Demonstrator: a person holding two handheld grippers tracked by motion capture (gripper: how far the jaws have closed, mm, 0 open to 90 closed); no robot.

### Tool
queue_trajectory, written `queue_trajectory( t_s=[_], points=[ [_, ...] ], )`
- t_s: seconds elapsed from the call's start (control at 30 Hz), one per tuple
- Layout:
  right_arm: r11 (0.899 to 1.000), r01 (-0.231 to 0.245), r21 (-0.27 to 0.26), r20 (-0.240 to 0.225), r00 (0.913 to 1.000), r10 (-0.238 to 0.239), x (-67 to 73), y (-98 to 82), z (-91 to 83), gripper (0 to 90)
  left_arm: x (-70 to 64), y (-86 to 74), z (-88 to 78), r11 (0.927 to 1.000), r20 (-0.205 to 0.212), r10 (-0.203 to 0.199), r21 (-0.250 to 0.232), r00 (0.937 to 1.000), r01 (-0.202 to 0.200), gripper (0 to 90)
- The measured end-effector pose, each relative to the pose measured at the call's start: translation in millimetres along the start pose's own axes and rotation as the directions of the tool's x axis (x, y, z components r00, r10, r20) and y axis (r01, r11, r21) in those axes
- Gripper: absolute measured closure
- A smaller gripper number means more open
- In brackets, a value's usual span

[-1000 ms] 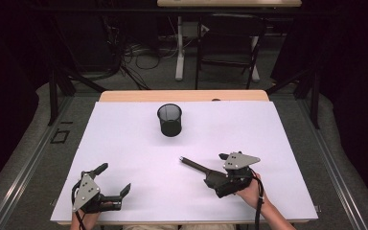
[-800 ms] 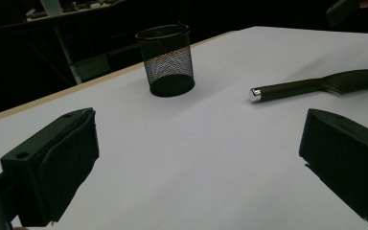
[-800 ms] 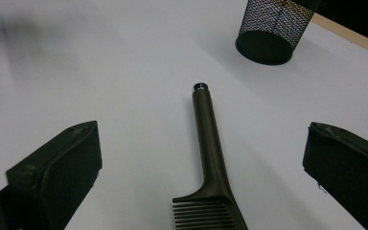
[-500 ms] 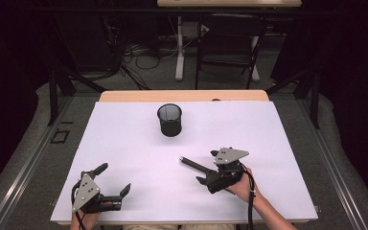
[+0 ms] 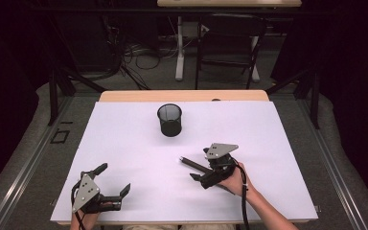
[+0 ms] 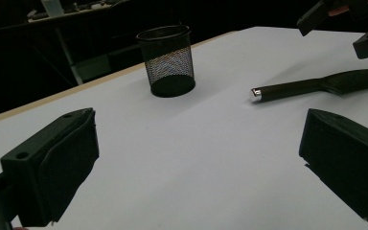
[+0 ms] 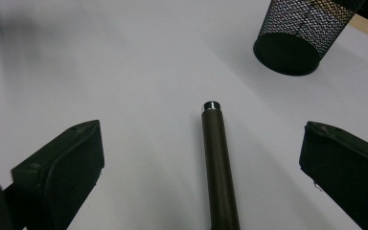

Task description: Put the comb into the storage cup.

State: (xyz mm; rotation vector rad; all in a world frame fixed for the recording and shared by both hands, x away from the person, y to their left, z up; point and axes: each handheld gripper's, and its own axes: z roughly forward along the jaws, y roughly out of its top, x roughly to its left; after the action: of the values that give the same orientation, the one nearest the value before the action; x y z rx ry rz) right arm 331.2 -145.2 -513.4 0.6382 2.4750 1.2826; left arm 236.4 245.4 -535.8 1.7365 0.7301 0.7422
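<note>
A dark long-handled tool (image 5: pixel 189 162) lies flat on the white table (image 5: pixel 124 139), its silver-capped handle end pointing left and toward the far side. My right gripper (image 5: pixel 200 165) hovers over it, open, one jaw on each side of the handle (image 7: pixel 218 158) and neither touching it. A black mesh cup (image 5: pixel 170 120) stands upright beyond, at the table's middle back. My left gripper (image 5: pixel 115 178) rests near the front left edge, open with nothing between its jaws. The left gripper view shows the cup (image 6: pixel 168 60) and the tool (image 6: pixel 292 87) farther off.
The mesh cup (image 7: pixel 302 28) stands a short way past the handle's tip. A bare wooden strip (image 5: pixel 182 96) runs along the table's far edge. Behind it are a dark chair (image 5: pixel 230 43), table legs and cables on the floor.
My right gripper has moved left along the tool, so its open jaws now straddle the handle. The tool, the cup and the left gripper have stayed where they were.
</note>
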Motion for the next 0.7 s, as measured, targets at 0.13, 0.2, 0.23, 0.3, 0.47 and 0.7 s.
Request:
queue_trajectory(
  t_s=[0.13, 0.2, 0.23, 0.3, 0.47, 0.7],
  points=[
    [1.000, 0.003, 0.004, -0.005, 1.0000, -0.003, -1.8, 4.4, 4.9, 10.3, 0.0, -0.1, 0.0, 1.0000, -0.001, -0.002, 0.000, 1.0000, 0.002, 0.0],
    [1.000, 0.005, 0.009, -0.005, 1.0000, -0.005, -2.8, 6.4, 7.6, 14.3, 0.4, 0.0, -0.2, 1.0000, -0.001, 0.002, 0.000, 1.0000, -0.002, 0.0],
    [1.000, 0.005, 0.011, -0.004, 1.0000, -0.005, -3.2, 7.1, 9.4, 14.8, 0.5, 0.0, -0.2, 1.0000, -0.001, 0.002, 0.000, 1.0000, -0.002, 0.0],
    [1.000, 0.008, 0.025, -0.012, 0.9999, -0.008, -4.0, 8.6, 13.2, 17.6, 0.5, 0.0, -0.2, 1.0000, -0.002, 0.002, -0.001, 1.0000, -0.002, 0.0],
    [0.998, 0.023, 0.051, -0.037, 0.9991, -0.021, -4.7, 11.9, 23.3, 35.4, 0.6, -0.1, -0.2, 1.0000, -0.001, -0.001, -0.001, 1.0000, 0.001, 0.0],
    [0.995, 0.052, 0.079, -0.057, 0.9973, -0.048, -3.6, 14.8, 31.8, 71.2, 0.9, -0.1, -0.3, 1.0000, 0.000, -0.002, 0.000, 1.0000, 0.002, 0.0]
  ],
)
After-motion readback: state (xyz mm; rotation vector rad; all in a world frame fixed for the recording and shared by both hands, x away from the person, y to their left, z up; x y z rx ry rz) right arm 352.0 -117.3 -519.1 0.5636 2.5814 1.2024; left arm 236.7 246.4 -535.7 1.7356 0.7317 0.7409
